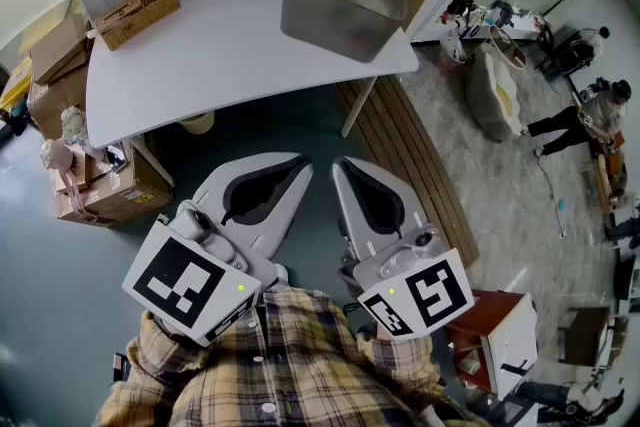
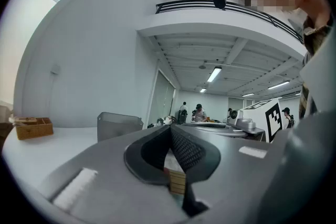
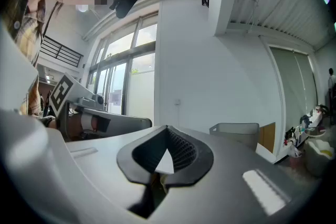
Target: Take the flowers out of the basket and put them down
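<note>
A grey basket (image 1: 345,5) stands at the far right corner of the white table (image 1: 220,55). No flowers show plainly in it, and its inside is mostly hidden. The same basket appears small in the left gripper view (image 2: 119,124) and in the right gripper view (image 3: 234,131). My left gripper (image 1: 300,163) and right gripper (image 1: 340,165) hang side by side close to the person's chest. Both are short of the table's near edge and point toward it. Both are shut, tips meeting, with nothing between them (image 2: 169,128) (image 3: 167,129).
A wicker box (image 1: 137,13) sits at the table's back left corner. Cardboard boxes (image 1: 100,185) are stacked on the floor at the left. Wooden slats (image 1: 410,165) lie on the floor beside the table leg. People stand far off at the right.
</note>
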`<state>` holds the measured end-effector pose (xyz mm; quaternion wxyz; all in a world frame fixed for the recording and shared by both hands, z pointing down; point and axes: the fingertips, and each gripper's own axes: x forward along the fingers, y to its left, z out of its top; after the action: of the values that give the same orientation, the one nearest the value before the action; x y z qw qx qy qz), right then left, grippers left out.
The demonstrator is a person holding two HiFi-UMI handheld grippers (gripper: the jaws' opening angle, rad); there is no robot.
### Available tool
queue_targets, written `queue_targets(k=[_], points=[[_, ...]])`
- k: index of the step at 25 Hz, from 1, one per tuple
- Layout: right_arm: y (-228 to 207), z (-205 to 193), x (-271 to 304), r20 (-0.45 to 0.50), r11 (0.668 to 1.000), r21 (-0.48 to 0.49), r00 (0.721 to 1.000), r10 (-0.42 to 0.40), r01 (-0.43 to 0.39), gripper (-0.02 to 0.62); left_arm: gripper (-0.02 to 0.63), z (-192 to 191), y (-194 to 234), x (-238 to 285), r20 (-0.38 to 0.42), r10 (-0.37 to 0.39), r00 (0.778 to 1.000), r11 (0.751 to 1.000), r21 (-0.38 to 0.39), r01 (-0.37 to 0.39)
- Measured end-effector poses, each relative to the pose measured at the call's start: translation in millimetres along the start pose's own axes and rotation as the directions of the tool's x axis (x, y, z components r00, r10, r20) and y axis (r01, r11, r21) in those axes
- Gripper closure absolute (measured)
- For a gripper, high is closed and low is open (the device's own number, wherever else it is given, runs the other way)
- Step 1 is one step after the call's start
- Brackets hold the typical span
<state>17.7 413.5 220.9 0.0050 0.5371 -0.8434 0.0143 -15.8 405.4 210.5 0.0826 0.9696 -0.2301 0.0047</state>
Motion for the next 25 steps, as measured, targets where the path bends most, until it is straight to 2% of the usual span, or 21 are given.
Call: queue_targets(k=[18,25], points=[[-13,-4,-33,0.009,1.0,0.02,1.0,0.024,-0.024,0.591,0.592,-5,-30,13,0.005,0.029,1.0,0.999,0.013,-0.029],[-26,-11,-32,0.0,1.0,0.025,1.0,0.018,-0.018,0.591,0.592,-12,-27,21,-0.003,0.037,0.999,0.999,0.005,-0.037]])
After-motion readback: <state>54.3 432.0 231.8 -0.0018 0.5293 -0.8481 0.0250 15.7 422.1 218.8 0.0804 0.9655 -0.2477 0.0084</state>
